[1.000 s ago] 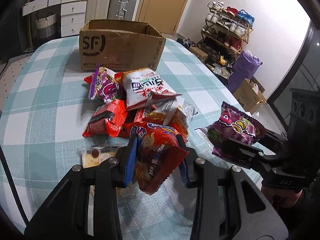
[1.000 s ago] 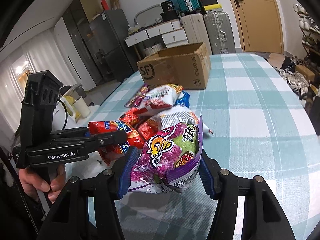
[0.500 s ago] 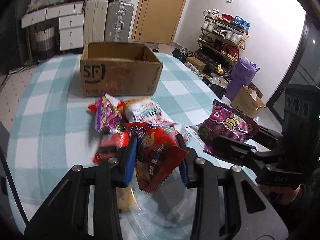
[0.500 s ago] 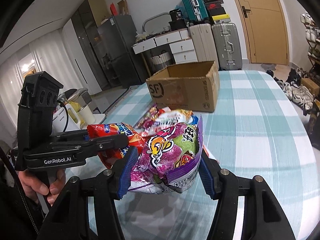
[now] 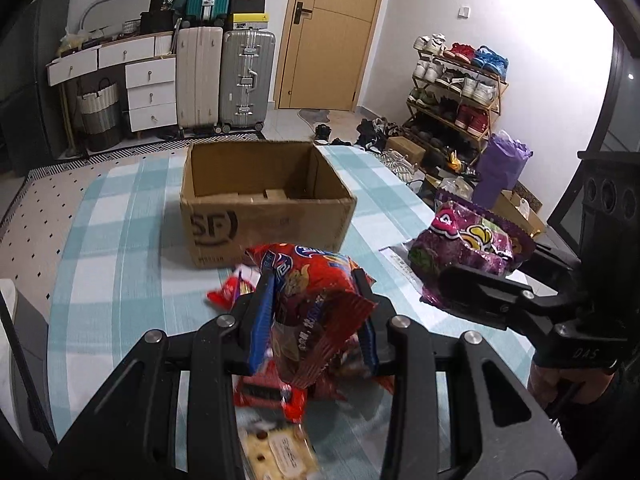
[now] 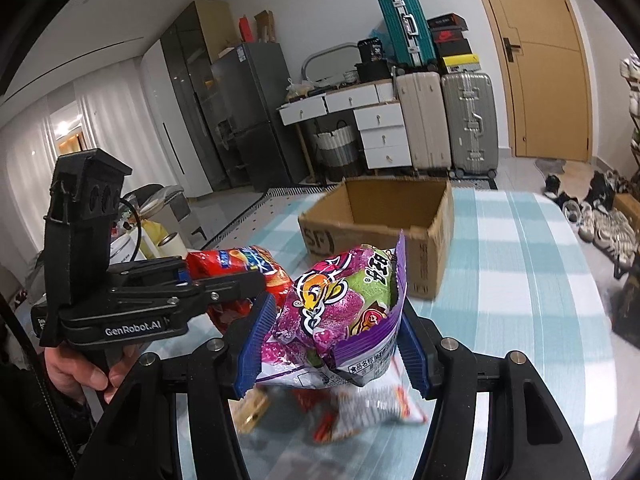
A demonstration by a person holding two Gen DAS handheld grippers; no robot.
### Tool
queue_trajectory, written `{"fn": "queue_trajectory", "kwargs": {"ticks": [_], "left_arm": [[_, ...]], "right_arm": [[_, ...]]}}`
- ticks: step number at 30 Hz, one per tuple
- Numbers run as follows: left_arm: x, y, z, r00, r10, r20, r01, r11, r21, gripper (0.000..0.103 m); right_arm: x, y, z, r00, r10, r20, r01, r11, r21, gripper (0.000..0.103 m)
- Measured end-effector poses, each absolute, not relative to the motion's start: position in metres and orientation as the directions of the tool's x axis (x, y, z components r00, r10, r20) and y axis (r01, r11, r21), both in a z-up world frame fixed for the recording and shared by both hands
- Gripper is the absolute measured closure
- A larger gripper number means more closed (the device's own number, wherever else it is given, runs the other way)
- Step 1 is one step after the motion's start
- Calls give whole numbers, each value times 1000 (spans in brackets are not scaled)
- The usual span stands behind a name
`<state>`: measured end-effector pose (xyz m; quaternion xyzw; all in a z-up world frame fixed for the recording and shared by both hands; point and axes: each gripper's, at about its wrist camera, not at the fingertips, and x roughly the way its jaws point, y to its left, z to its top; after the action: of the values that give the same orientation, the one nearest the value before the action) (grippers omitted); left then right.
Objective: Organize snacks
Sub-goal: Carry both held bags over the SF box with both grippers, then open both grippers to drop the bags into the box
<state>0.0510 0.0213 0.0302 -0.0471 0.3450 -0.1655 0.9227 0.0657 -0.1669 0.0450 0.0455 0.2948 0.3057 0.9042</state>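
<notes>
The left hand-held gripper [image 5: 316,316] is clamped on a crinkly red foil snack bag [image 5: 316,300], and the right hand-held gripper [image 6: 330,338] pinches a puffy purple foil snack bag [image 6: 340,312]; both bags are carried in the air short of the open brown cardboard box [image 5: 264,204]. Such bags look light, soft and slick, likely air-filled with fragile contents, so a mid-body squeeze seems safest. More packets [image 5: 276,392] lie on the checked tabletop [image 5: 120,264] nearer than the box.
</notes>
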Motion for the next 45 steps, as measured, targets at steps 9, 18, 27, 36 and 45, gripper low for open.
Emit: {"fn": "queue_trajectory", "kwargs": {"ticks": [9, 18, 27, 36, 45], "left_arm": [[118, 33, 58, 709, -320, -629, 256, 947, -193, 70], [188, 40, 73, 709, -292, -642, 235, 956, -175, 70], [254, 51, 66, 696, -274, -664, 209, 962, -178, 69], [298, 52, 36, 666, -270, -695, 198, 963, -183, 69], [323, 45, 6, 653, -251, -715, 176, 968, -178, 62]], "right_arm": [[121, -149, 78, 640, 598, -482, -550, 795, 256, 44], [190, -134, 91, 618, 602, -506, -542, 792, 281, 44], [245, -117, 80, 600, 581, -550, -530, 804, 270, 44], [279, -108, 51, 588, 546, -597, -501, 825, 260, 44], [302, -107, 28, 588, 517, -622, -486, 841, 239, 38]]}}
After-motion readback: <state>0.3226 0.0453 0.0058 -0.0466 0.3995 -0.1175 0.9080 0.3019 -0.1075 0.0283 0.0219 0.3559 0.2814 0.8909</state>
